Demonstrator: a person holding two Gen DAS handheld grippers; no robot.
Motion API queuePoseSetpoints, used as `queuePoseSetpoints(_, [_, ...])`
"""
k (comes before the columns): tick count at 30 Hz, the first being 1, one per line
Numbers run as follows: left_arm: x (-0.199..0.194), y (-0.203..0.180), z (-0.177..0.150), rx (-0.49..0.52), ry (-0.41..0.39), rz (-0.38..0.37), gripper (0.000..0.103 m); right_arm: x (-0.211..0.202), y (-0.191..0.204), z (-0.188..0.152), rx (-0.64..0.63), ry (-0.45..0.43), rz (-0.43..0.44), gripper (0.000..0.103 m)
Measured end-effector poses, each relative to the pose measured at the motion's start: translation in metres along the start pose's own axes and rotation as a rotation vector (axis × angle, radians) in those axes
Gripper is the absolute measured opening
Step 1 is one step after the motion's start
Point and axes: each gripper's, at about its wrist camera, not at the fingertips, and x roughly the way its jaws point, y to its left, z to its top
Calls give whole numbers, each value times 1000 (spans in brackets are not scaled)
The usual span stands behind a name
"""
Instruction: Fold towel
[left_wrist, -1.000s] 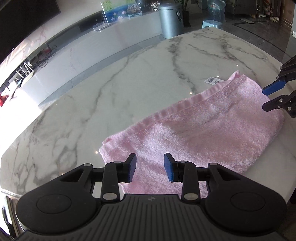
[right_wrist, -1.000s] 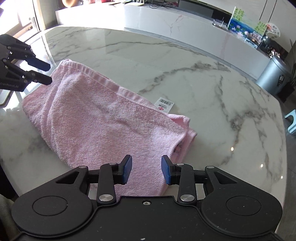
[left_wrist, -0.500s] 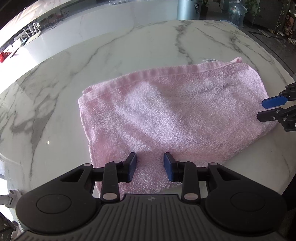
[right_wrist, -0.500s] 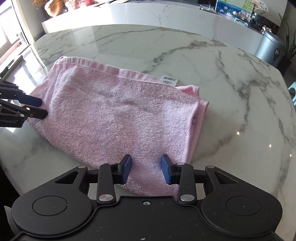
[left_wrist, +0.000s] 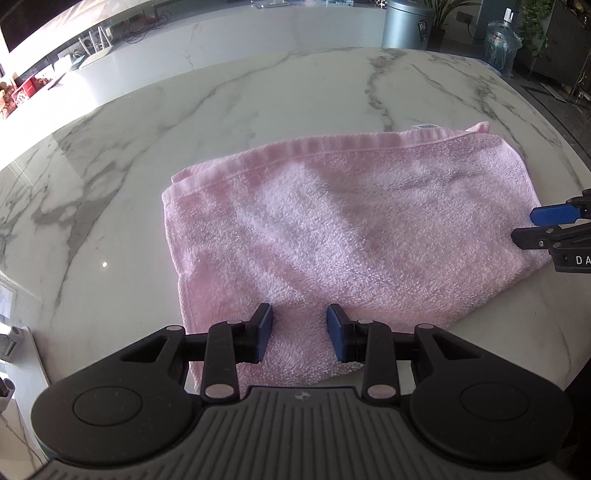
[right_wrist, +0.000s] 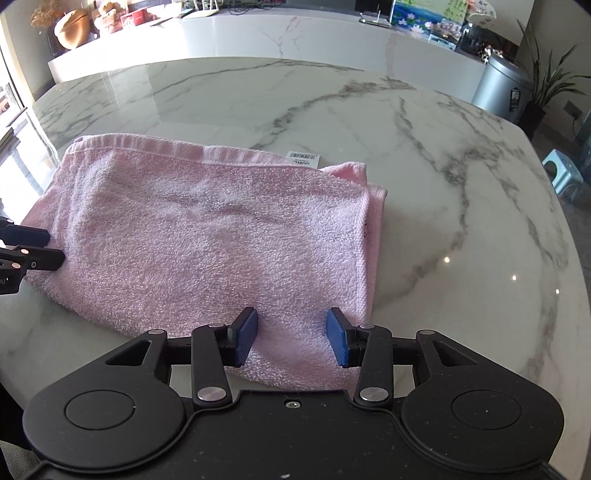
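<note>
A: Where is the towel (left_wrist: 354, 236) found now?

B: It is laid flat on the marble table (left_wrist: 258, 110), already doubled into a rectangle. In the right wrist view a lower layer is seen to stick out at the upper right corner, and a small barcode label (right_wrist: 303, 158) is visible at the far hem.

A: How are the grippers placed?

B: The left gripper (left_wrist: 298, 328) is held over the near edge of the towel, in the lower middle of its own view. Its jaws are spread wide and nothing is held between them. The right gripper (right_wrist: 291, 332) is likewise over the near edge, close to the towel's right end in its own view, also wide and without cloth. In the left wrist view the right gripper's tips are seen at the right border of the frame, at the towel's short edge. If the cloth is touched there cannot be told.

A: Which step is judged to be in hand?

B: One fold seems to be finished. The near edge is probably being approached, so that a further fold can be started.

A: What is called for next?

B: Both grippers should be lowered until the near edge lies between the pads, and then closed on all layers together. After that the edge could be lifted and carried to the far hem. Care is needed that the lower layer is not left behind.
</note>
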Motion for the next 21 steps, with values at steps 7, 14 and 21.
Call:
queuePoseSetpoints(7, [-19,-8,-9,-58,-18,14,39,-22,9,-12,37,-26,5,72])
queuePoseSetpoints(14, [-45,-28,-26,-91,-59,26,49,-47,25,-36,93,-95,5,73])
queuePoseSetpoints(21, [-52,-45,-45,-144,-84,2,60,-58,35,-67,159,-160,-29,73])
